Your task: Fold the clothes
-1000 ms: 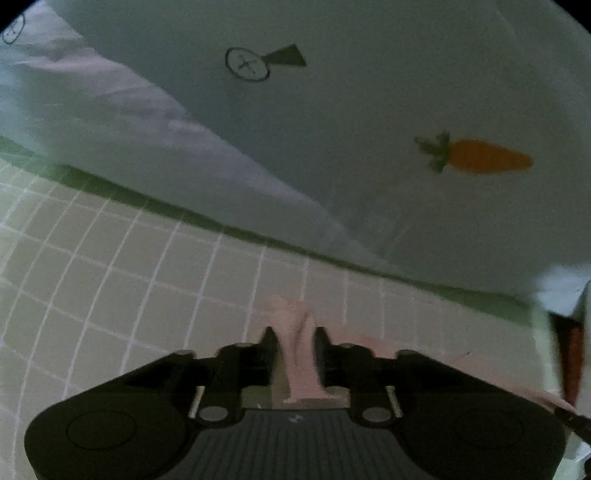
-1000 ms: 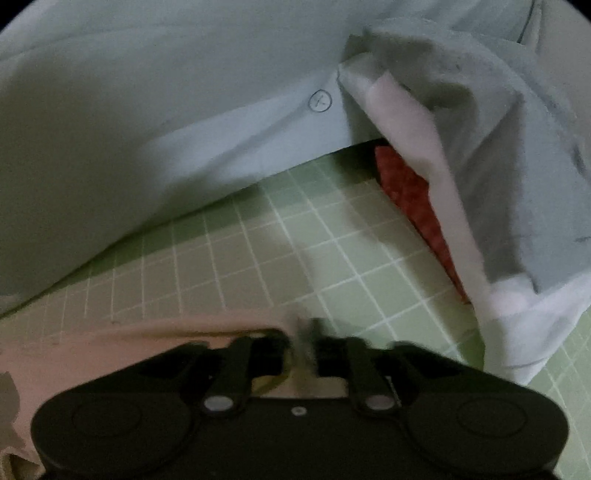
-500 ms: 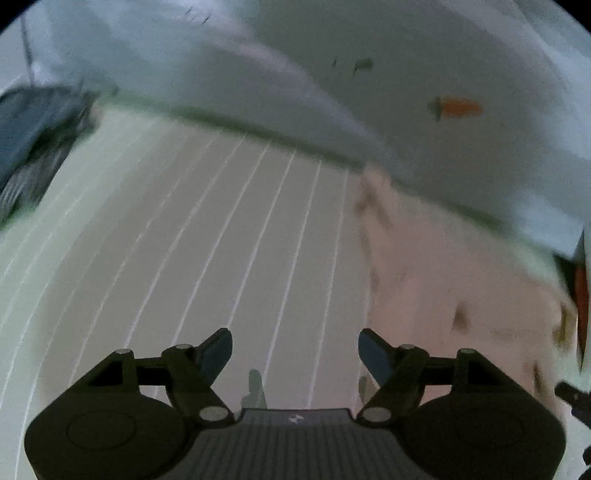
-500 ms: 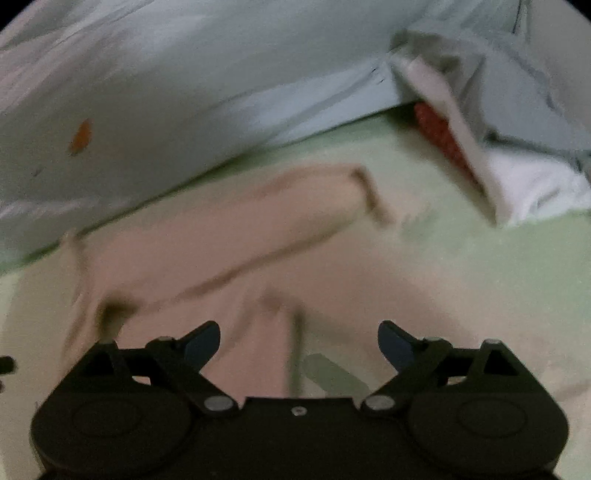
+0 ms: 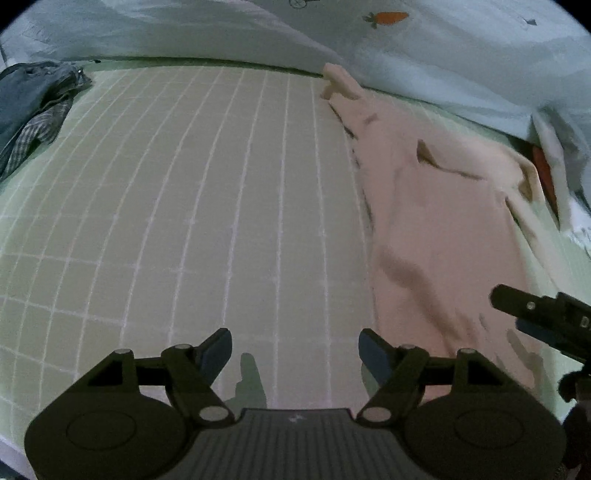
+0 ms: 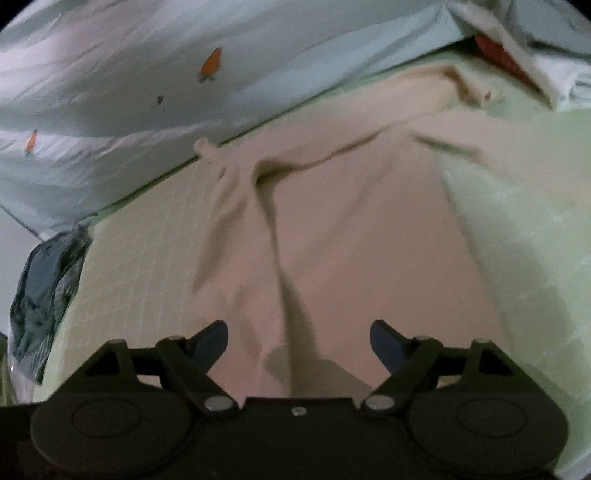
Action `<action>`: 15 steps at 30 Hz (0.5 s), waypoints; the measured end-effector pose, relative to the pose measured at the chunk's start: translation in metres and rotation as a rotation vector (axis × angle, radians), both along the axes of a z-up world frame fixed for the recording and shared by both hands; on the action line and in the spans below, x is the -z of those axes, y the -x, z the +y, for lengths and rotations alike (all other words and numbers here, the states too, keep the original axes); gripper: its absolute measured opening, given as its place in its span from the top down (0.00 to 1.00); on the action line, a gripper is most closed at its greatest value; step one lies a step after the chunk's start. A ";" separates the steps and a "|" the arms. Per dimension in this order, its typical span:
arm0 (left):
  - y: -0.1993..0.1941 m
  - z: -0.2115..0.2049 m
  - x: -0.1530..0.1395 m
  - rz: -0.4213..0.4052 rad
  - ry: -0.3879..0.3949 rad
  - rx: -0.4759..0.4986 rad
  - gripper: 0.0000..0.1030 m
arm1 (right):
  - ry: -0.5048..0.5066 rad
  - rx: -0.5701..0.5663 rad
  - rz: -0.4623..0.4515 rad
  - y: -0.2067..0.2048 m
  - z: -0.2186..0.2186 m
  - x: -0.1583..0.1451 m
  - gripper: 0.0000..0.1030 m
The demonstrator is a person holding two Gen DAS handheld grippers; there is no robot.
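A pale pink garment [image 5: 439, 236] lies spread on the green grid mat [image 5: 184, 206], on the right of the left wrist view. In the right wrist view the garment [image 6: 351, 236] fills the middle, with creases and a knotted corner at its far left. My left gripper [image 5: 295, 354] is open and empty, above bare mat just left of the garment's edge. My right gripper [image 6: 299, 343] is open and empty, above the garment's near end. It also shows at the right edge of the left wrist view [image 5: 546, 325].
A light blue sheet with carrot prints [image 5: 388, 18] lines the mat's far edge. A dark blue and checked pile of clothes [image 5: 33, 107] lies at the far left. A red item [image 6: 498, 59] sits under white and grey cloth at the far right.
Both grippers let go of the pink garment, opened and pulled back. The garment now lies spread on the mat.
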State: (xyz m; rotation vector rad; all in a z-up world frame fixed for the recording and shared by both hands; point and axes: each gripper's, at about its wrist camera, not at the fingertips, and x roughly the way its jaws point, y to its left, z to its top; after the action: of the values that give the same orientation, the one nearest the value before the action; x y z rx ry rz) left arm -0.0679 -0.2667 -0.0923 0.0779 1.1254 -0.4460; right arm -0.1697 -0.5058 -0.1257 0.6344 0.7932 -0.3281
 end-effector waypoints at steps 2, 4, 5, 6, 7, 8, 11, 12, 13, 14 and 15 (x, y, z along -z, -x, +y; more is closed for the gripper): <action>0.005 0.010 0.003 0.003 -0.005 0.009 0.26 | -0.016 0.001 0.010 0.004 0.013 0.007 0.21; 0.009 0.021 0.005 0.005 -0.009 0.014 0.26 | -0.037 0.003 0.011 0.006 0.020 0.012 0.24; 0.010 0.025 0.005 0.004 -0.009 0.017 0.26 | -0.045 0.002 0.012 0.007 0.024 0.014 0.28; 0.012 0.029 0.005 0.003 -0.010 0.020 0.26 | -0.039 -0.005 0.021 0.007 0.028 0.015 0.31; 0.014 0.033 0.005 0.003 -0.010 0.023 0.26 | -0.033 -0.011 0.030 0.007 0.032 0.017 0.41; 0.016 0.036 0.005 0.002 -0.007 0.026 0.26 | -0.008 -0.015 0.035 0.008 0.037 0.017 0.49; 0.021 0.044 0.005 0.004 0.001 0.029 0.26 | 0.020 -0.032 0.041 0.010 0.047 0.016 0.86; 0.022 0.045 0.005 0.006 0.004 0.029 0.26 | 0.007 -0.029 0.036 0.012 0.048 0.016 0.89; 0.022 0.045 0.005 0.009 0.007 0.029 0.26 | -0.008 -0.027 0.030 0.014 0.048 0.015 0.93; 0.023 0.047 0.004 0.010 0.012 0.031 0.26 | -0.043 -0.027 0.008 0.017 0.046 0.011 0.93; 0.024 0.048 0.004 0.011 0.017 0.033 0.26 | -0.080 -0.027 -0.016 0.021 0.044 0.008 0.93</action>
State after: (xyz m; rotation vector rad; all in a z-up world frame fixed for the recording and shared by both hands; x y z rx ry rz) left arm -0.0918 -0.2183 -0.0958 0.0798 1.1322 -0.4856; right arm -0.1907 -0.4618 -0.1333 0.7000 0.8021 -0.2668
